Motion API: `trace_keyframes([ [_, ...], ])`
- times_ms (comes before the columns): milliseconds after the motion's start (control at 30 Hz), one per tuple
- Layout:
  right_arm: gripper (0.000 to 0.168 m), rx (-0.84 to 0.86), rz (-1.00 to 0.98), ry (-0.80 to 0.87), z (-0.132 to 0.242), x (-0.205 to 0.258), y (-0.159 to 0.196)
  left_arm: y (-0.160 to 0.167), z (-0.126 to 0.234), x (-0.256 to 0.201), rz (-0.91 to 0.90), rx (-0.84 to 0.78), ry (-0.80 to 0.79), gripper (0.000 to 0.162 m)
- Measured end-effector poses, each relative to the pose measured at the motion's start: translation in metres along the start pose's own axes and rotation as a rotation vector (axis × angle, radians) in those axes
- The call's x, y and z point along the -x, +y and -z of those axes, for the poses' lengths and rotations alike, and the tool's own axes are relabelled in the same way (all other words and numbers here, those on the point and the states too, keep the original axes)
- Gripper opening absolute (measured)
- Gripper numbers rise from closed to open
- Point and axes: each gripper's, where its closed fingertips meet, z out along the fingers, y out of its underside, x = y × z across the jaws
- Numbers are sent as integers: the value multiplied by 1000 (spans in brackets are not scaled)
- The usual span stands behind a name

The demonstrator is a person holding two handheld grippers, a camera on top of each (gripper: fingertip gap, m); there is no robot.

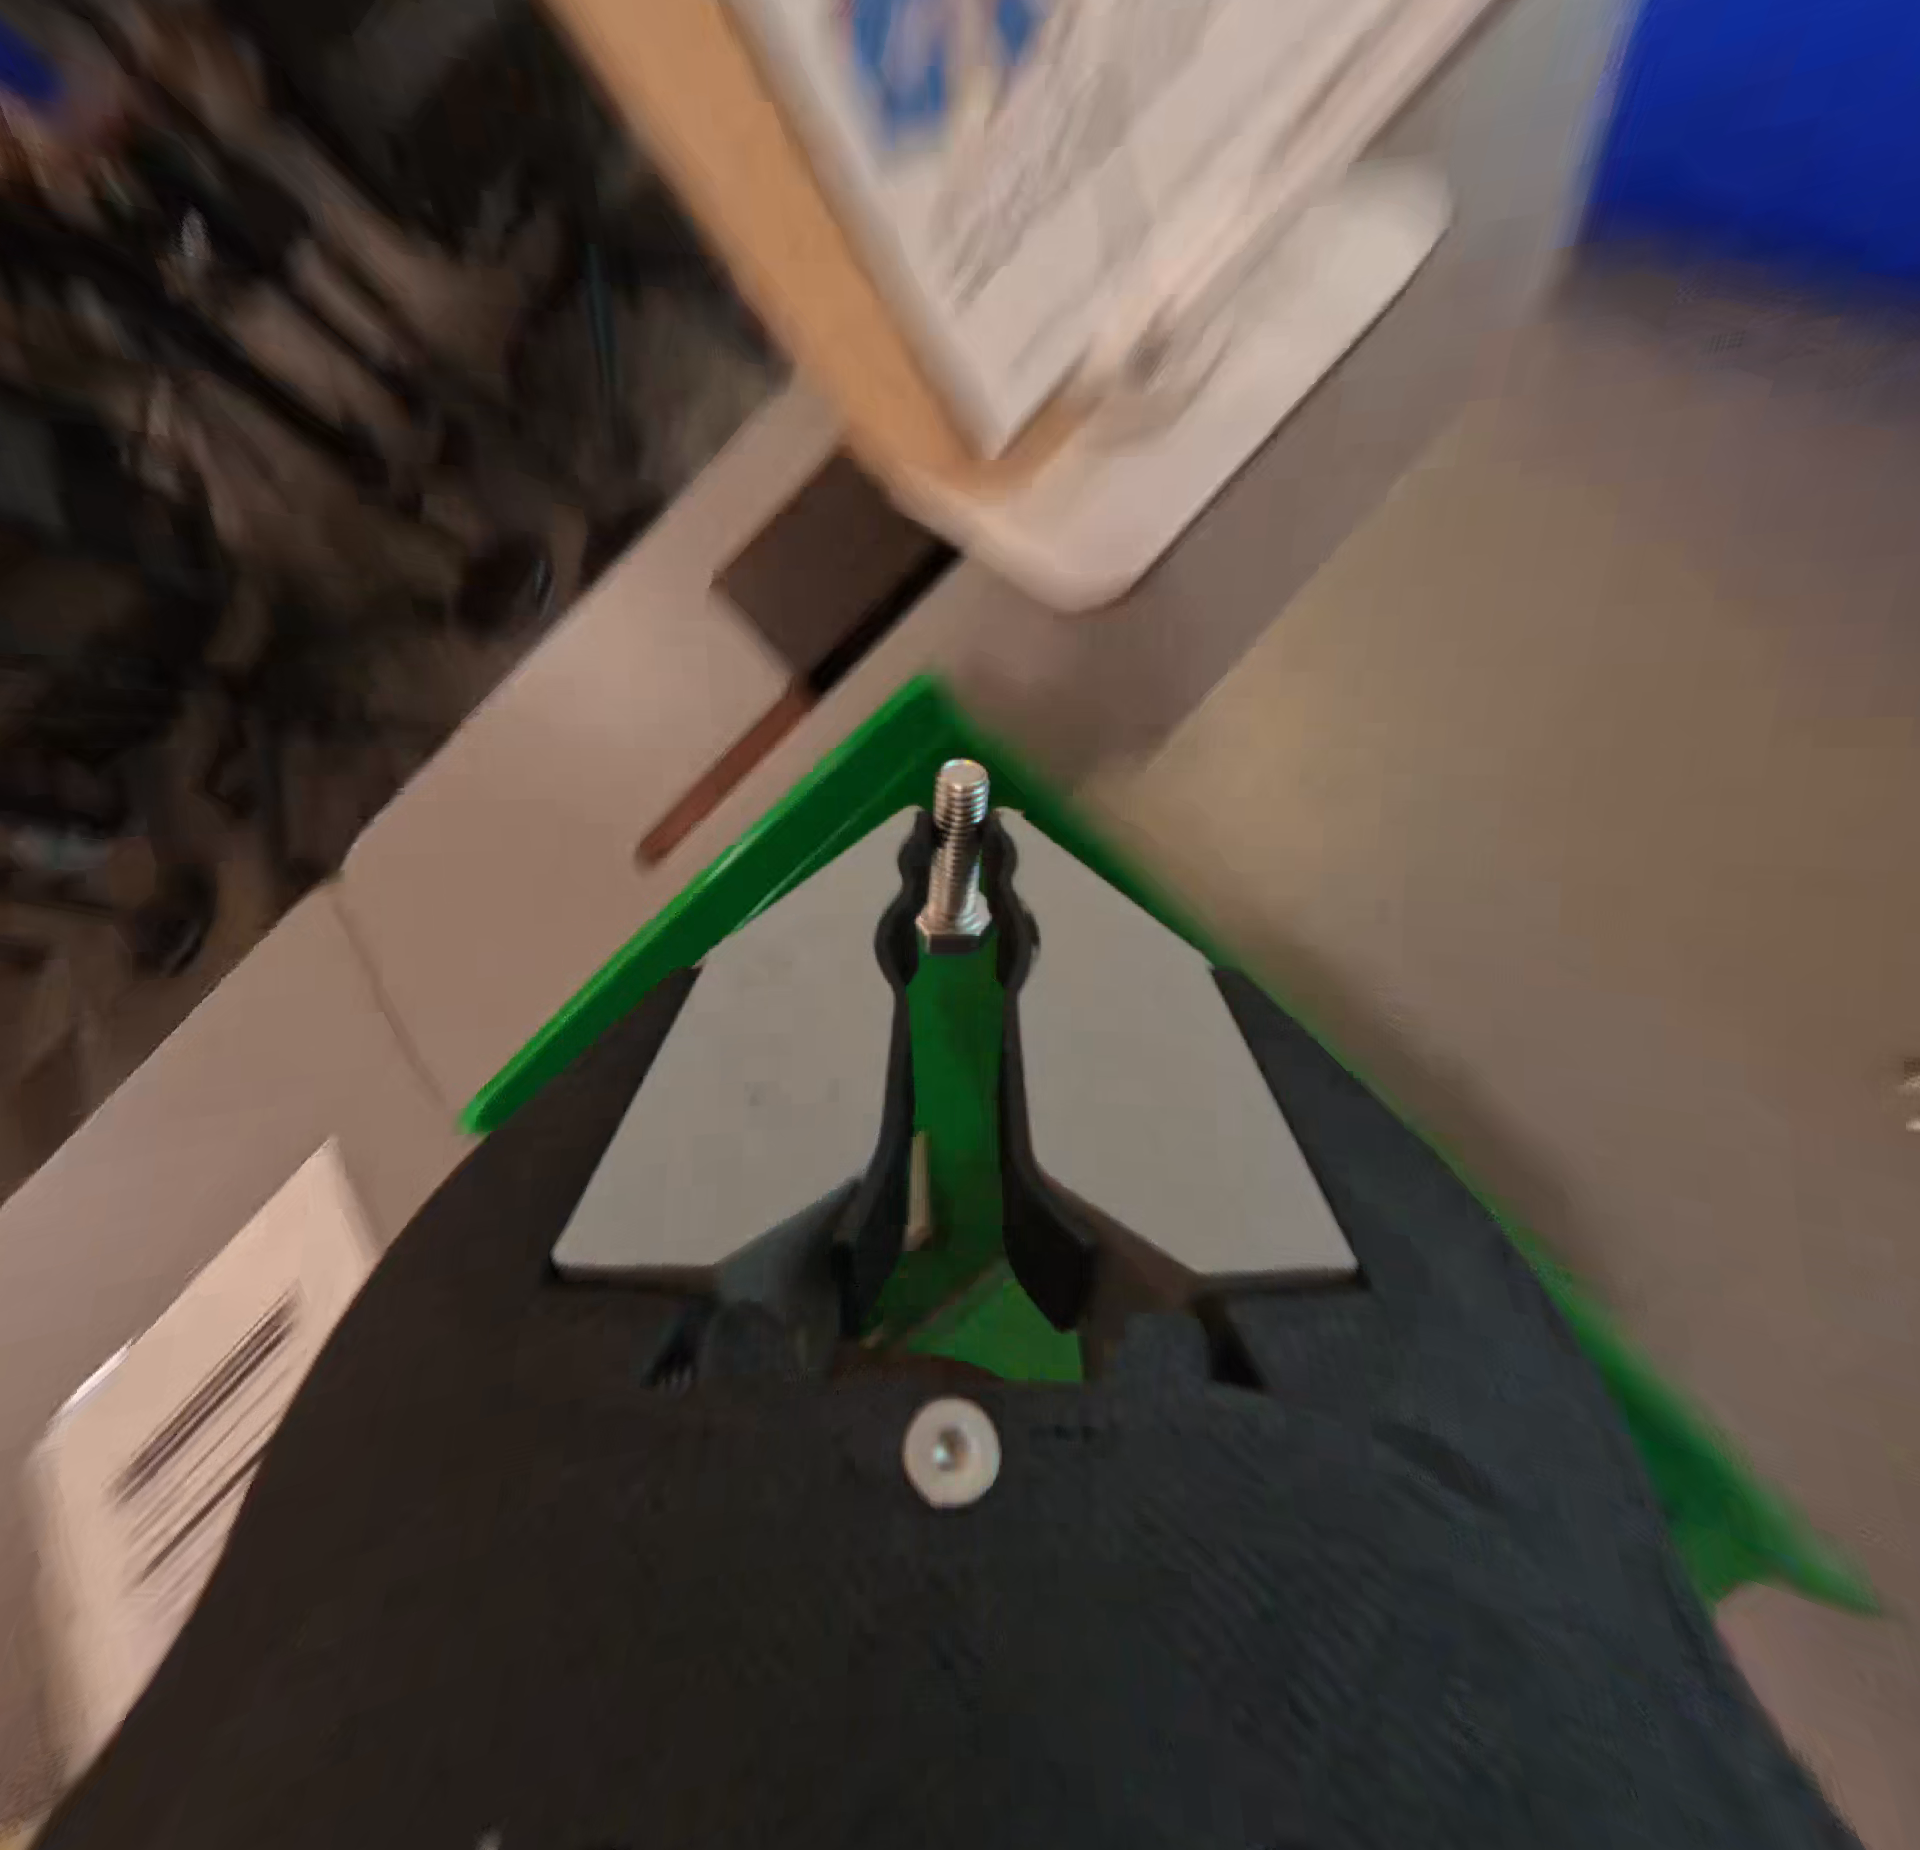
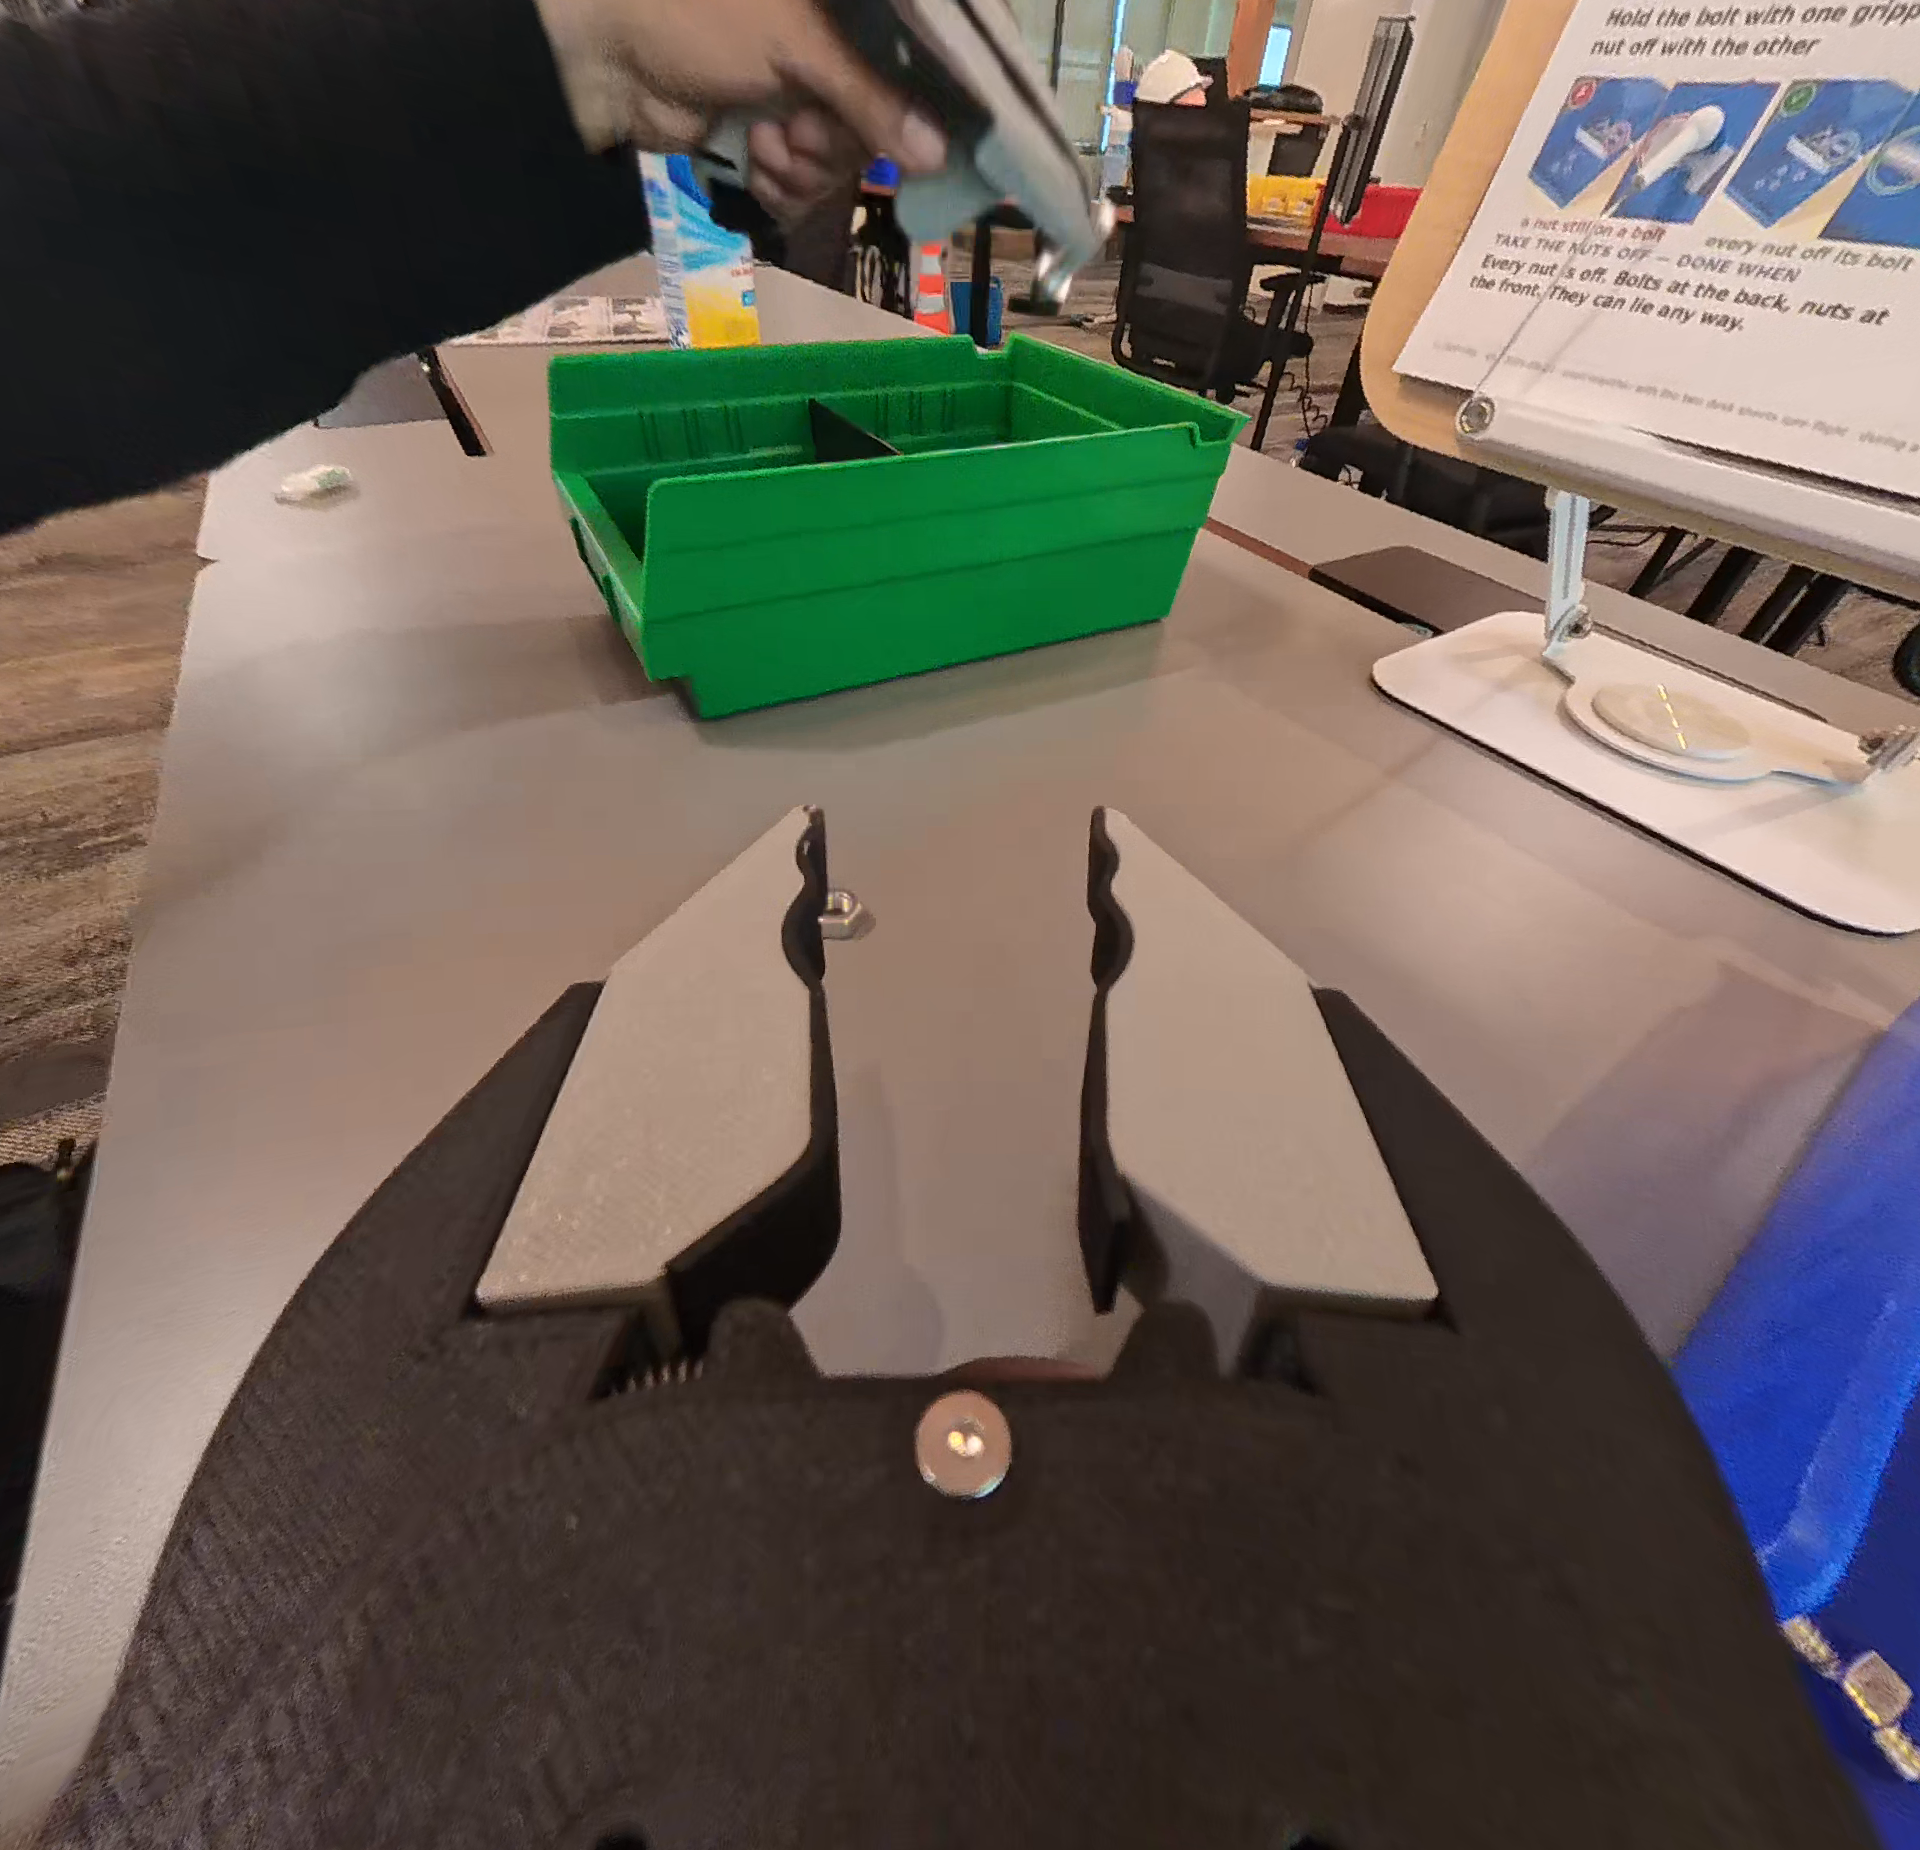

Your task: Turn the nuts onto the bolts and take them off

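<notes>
My left gripper (image 1: 958, 870) is shut on a steel bolt (image 1: 958, 844), gripping it near its hex head with the threaded end pointing away, above the corner of the green bin (image 1: 727, 886). From the right wrist view, that left gripper (image 2: 1070, 262) is held by a hand high above the green bin (image 2: 883, 553) with the bolt at its tip. My right gripper (image 2: 956, 865) is open over the grey table (image 2: 416, 782). A small steel nut (image 2: 840, 912) lies on the table just beside my right gripper's left finger (image 2: 727, 969).
The green bin has a black divider (image 2: 857, 434). A white stand with an instruction sheet (image 2: 1683, 242) is at the right, its base (image 2: 1621, 761) on the table. A blue bin (image 2: 1829, 1385) with several nuts is at the near right. A carton (image 2: 696, 262) stands behind. The tips of one gripper are about 30 cm away from the tips of the other.
</notes>
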Motion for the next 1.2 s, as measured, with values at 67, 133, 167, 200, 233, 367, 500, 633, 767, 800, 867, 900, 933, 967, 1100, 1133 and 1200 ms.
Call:
trace_keyframes([
  [67, 48, -9, 7, -5, 1, 1, -3, -44, 36, -52, 39, -264, 111, 8],
  [133, 48, -30, 8, -34, 1, 5, -6, -69, 65, -104, 91, -461, 202, 7],
  [167, 48, -35, 0, -54, 2, 7, -6, -72, 71, -131, 114, -506, 253, 7],
  [200, 48, -40, -11, -65, 2, 7, -6, -74, 74, -157, 125, -550, 299, 7],
  [233, 48, -44, -21, -67, 3, 6, -6, -74, 73, -180, 140, -588, 328, 7],
  [367, 46, -55, -14, 53, 10, -16, -6, -53, 40, -258, 175, -595, 452, 7],
  [500, 45, -74, -31, 120, 17, -33, -7, -33, 7, -297, 179, -540, 519, 7],
  [633, 49, 21, -155, 21, 6, -27, 14, -23, -10, -296, 186, -543, 490, 7],
  [767, 35, 26, -244, -91, 2, -16, 15, -17, -12, -292, 106, -549, 450, 7],
  [800, 34, 25, -252, -86, 2, -17, 15, -17, -11, -289, 92, -558, 429, 7],
  [867, 28, 19, -271, -82, 2, -20, 15, -18, -8, -290, 75, -569, 421, 7],
  [900, 28, 8, -283, -93, 2, -19, 13, -18, -6, -293, 69, -570, 428, 7],
  [933, 28, -15, -294, -108, 3, -17, 9, -19, -5, -294, 65, -573, 426, 7],
  [967, 28, -45, -301, -123, 4, -16, 4, -20, -5, -295, 57, -572, 419, 7],
  [1100, 28, -55, -313, -131, 4, -16, 3, -20, -5, -300, 14, -578, 397, 7],
  [1133, 28, -50, -316, -143, 3, -14, 4, -20, -5, -301, 5, -576, 392, 7],
  [1200, 26, -20, -303, -134, -1, -14, 9, -21, -6, -300, -3, -572, 365, 8],
])
